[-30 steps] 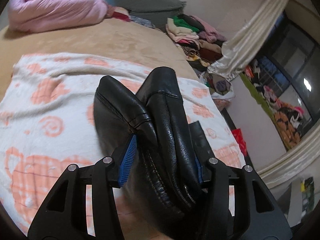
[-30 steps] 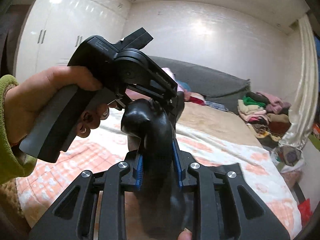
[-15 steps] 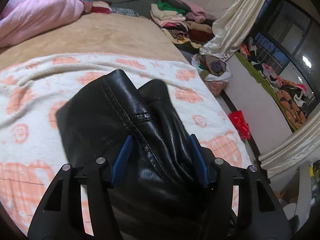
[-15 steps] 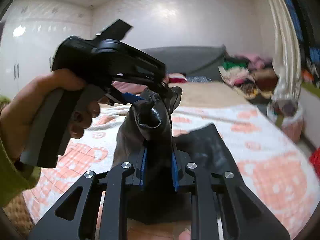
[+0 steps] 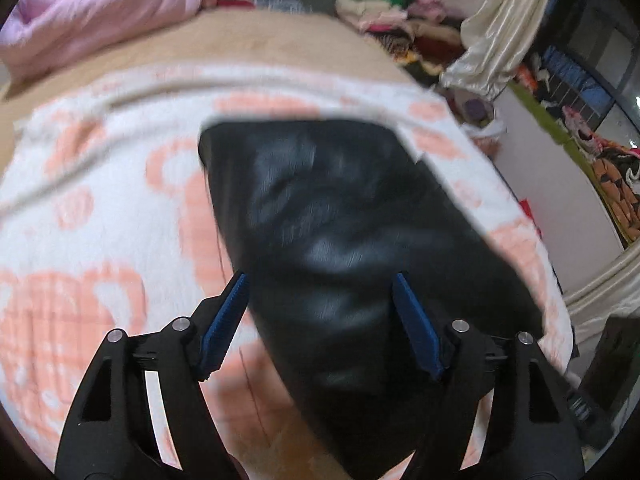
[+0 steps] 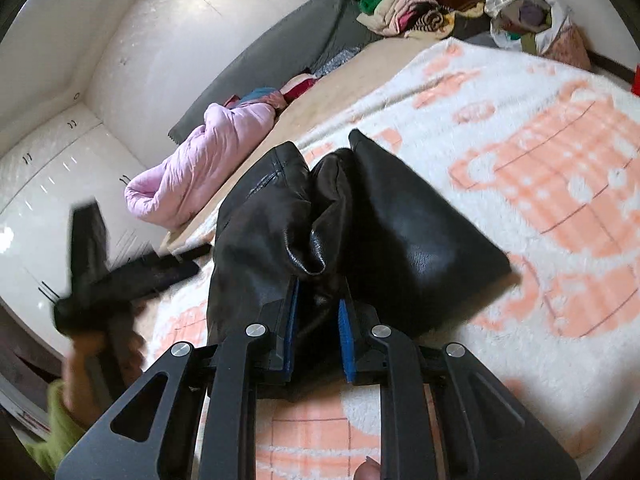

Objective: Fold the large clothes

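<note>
On the bed, over a white fleece blanket with orange-pink motifs [image 5: 100, 216], lies a black leather garment [image 5: 332, 216], partly folded, glossy and creased.

Left gripper [image 5: 320, 324]: black frame, blue ribbed pads; jaws have just been opening and now stand wide apart, one on either side of the garment's near end, neither pad pressing it. Seen from the right wrist it appears blurred at the left edge, carried by a hand [image 6: 100, 360] in a green sleeve [image 6: 56, 428], beside the garment.

Right gripper [image 6: 316, 328]: same build; jaws drawn close and clamped on a bunched fold of the black leather, which rises from between the pads and spreads out onto the blanket.

Surroundings: tan bedsheet [image 5: 240, 40] beyond the blanket; a pink quilted bundle [image 6: 200, 164] near the head of the bed; a grey cushion [image 6: 280, 48] against the white wall; a heap of mixed folded clothes [image 6: 404, 4] at the far corner; a cream satin curtain [image 5: 508, 28] by the dark window.
</note>
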`<state>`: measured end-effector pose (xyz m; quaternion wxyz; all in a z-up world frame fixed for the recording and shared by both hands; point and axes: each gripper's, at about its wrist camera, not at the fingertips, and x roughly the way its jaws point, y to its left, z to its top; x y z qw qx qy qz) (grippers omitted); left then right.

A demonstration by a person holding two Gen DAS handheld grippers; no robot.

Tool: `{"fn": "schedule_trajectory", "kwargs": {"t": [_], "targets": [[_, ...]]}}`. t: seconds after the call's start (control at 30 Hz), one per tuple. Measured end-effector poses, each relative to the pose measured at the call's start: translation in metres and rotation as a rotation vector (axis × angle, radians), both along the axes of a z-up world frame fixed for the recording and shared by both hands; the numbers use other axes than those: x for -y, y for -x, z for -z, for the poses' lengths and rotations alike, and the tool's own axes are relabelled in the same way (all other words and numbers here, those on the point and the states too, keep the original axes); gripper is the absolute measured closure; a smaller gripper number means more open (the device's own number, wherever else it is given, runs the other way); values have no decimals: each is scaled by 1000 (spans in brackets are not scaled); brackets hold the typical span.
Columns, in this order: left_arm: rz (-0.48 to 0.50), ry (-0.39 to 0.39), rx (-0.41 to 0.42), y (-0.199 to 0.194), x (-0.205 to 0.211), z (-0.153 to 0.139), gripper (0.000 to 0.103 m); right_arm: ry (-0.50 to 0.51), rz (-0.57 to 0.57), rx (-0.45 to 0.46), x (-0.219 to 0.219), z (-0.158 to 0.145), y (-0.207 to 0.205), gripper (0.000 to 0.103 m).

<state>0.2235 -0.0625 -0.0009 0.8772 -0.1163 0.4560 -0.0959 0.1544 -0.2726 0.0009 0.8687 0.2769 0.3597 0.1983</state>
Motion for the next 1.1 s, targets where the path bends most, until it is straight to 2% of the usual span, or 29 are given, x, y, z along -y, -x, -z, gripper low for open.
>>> {"fn": "schedule_trajectory", "kwargs": {"t": [0.07, 0.13, 0.23, 0.3, 0.37, 0.4, 0.43, 0.5, 0.57, 0.67, 0.77, 0.87, 0.97, 1.03, 1.1], "targets": [[-9, 30, -26, 2, -5, 15, 37, 19, -19, -6, -6, -4, -1, 67], [-10, 21, -13, 3, -5, 17, 37, 43, -31, 1, -11, -13, -3, 21], [-9, 21, -9, 3, -6, 16, 37, 131, -44, 55, -25, -34, -13, 18], [-11, 20, -9, 6, -4, 17, 37, 238, -71, 54, -42, -41, -31, 16], [-11, 18, -7, 7, -4, 16, 37, 314, -76, 39, -54, -42, -51, 18], [-11, 19, -6, 7, -4, 16, 37, 359, -97, 27, -65, -41, -64, 51], [-8, 27, -4, 8, -5, 15, 37, 380, -124, 26, -71, -40, -72, 76], [-4, 46, 6, 9, -7, 9, 37, 413, -178, 85, -82, -50, -78, 81], [-1, 57, 43, 14, -12, -2, 36, 314, -220, 145, -74, -72, -75, 81], [-2, 112, 55, 17, -20, -12, 35, 160, -207, 183, -43, -89, -76, 81], [14, 132, 47, 18, -16, -10, 32, 35, -157, 128, -2, -72, -82, 81], [40, 179, -10, 17, -6, 8, 30, -43, -111, -7, 33, -20, -88, 82], [52, 205, -53, 15, 4, 24, 25, -109, -79, -89, 52, 16, -90, 81], [49, 210, -62, 15, 10, 30, 23, -70, -80, -98, 52, 20, -90, 77], [49, 189, -56, 15, 13, 30, 20, 18, -84, -80, 46, 15, -88, 72]]}}
